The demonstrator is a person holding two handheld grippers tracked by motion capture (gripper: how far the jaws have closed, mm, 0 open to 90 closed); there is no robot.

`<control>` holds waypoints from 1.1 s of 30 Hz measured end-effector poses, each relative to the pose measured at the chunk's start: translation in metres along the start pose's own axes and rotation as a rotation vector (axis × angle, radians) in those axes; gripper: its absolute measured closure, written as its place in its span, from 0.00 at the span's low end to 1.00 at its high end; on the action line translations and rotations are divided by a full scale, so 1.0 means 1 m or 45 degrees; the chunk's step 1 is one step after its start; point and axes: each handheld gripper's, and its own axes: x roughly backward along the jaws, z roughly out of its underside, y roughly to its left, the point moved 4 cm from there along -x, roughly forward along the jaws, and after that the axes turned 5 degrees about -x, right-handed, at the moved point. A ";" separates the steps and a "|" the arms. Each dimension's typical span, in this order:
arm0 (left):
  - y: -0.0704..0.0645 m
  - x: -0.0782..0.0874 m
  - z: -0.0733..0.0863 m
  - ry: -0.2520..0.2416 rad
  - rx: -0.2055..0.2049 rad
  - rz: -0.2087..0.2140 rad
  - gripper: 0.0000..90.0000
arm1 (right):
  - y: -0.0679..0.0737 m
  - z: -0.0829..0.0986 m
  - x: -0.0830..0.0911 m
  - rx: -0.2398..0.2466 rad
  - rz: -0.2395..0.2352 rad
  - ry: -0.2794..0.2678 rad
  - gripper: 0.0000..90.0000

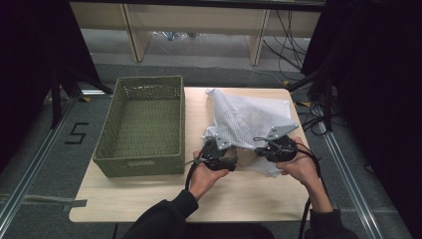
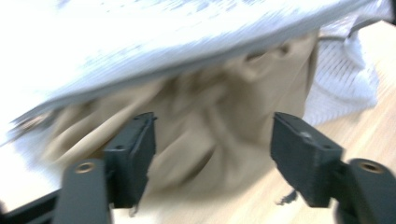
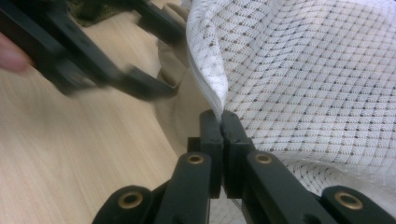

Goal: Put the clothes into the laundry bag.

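A white mesh bag (image 1: 249, 117) lies on the right half of the wooden table (image 1: 149, 199). My right gripper (image 3: 222, 119) is shut on the bag's hem (image 3: 210, 88) and holds that edge lifted; in the high view it (image 1: 262, 149) sits at the bag's near edge. A tan cloth (image 2: 210, 116) lies inside the bag's mouth, under the raised mesh (image 2: 140, 42). My left gripper (image 2: 212, 123) is open, its jaws spread wide in front of the tan cloth and touching nothing. In the right gripper view it (image 3: 140, 84) shows blurred, just left of the tan cloth (image 3: 170, 109).
A green woven basket (image 1: 142, 127), with nothing in it, stands on the table's left half, close to the left hand. Bare wood lies along the near edge of the table. Beyond the table are grey floor, cables (image 1: 288, 40) and wooden shelf legs.
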 end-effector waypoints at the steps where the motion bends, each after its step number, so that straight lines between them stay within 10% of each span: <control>1: 0.006 0.007 0.003 0.033 -0.049 -0.037 0.31 | 0.000 0.000 0.000 0.006 0.001 -0.002 1.00; 10: 0.033 -0.003 0.007 0.096 -0.103 -0.181 0.27 | 0.004 -0.002 0.008 -0.009 -0.012 0.012 1.00; 19: 0.017 -0.030 0.015 0.080 0.063 0.114 0.93 | 0.010 -0.001 0.006 0.020 -0.019 0.006 1.00; 24: -0.012 -0.018 0.003 -0.026 0.019 0.187 0.94 | 0.021 0.002 0.000 0.044 -0.055 0.025 1.00; 33: 0.005 -0.034 0.015 0.014 0.080 0.195 0.78 | 0.031 0.031 -0.009 0.003 -0.078 0.110 1.00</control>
